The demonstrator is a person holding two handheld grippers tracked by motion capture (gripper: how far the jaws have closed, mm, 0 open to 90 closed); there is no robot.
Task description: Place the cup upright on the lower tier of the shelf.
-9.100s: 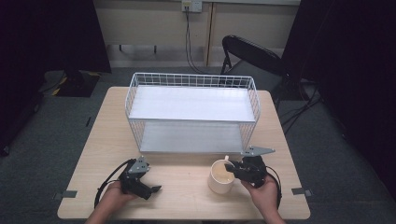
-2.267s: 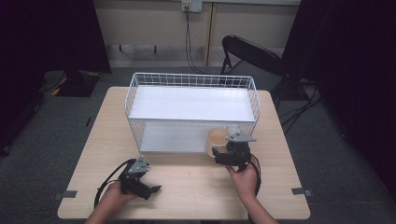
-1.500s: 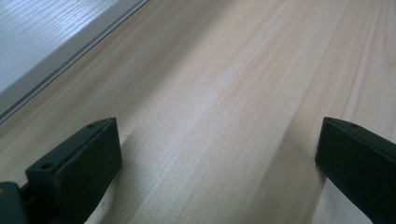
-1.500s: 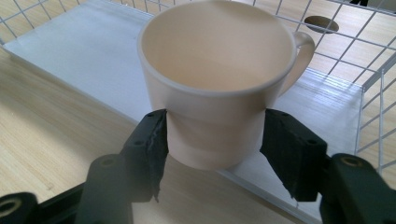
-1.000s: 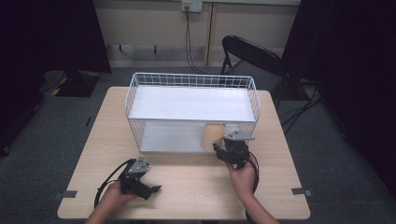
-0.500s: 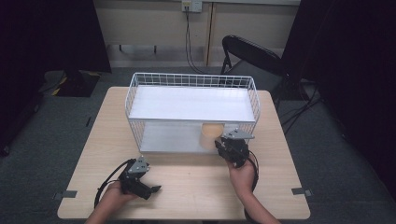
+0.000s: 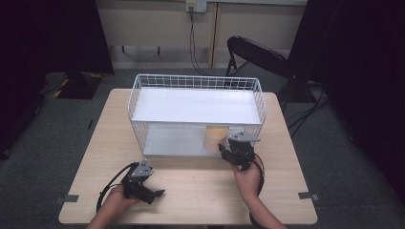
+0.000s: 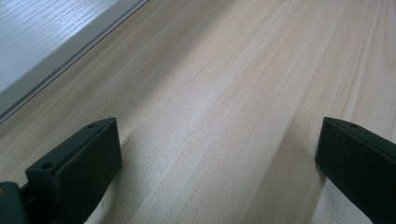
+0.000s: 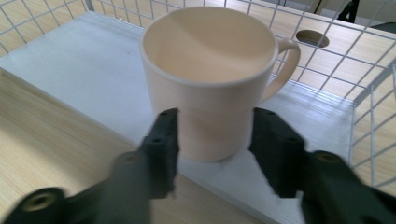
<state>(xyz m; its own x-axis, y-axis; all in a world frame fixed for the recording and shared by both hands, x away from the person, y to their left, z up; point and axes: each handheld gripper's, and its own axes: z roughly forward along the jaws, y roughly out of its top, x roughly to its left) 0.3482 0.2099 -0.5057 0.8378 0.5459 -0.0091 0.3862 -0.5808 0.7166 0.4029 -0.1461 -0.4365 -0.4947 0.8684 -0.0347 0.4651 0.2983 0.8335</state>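
While the mug sits on the rack's lower shelf, the scene reads left to right:

Left claw [image 7: 152, 191]: low over the table [image 7: 200, 191] near its front edge, left of the rack; in its own view the jaws stand wide apart over bare wood with nothing between them.

Rack [image 7: 196, 82]: white wire, two white shelves, standing beyond both claws on the table.

Mug [image 9: 210, 79]: cream, upright, on the front right part of the lower shelf [image 9: 84, 79], directly ahead of the right claw; its handle points away, to the claw's right.

Right claw [image 9: 212, 135]: at the shelf's front edge, jaws either side of the mug's lower wall. They have just been opening; they sit close against the wall, but a firm clamp cannot be told.

Mug from above [image 7: 216, 138]: just left of and beyond the right claw [image 7: 229, 151].
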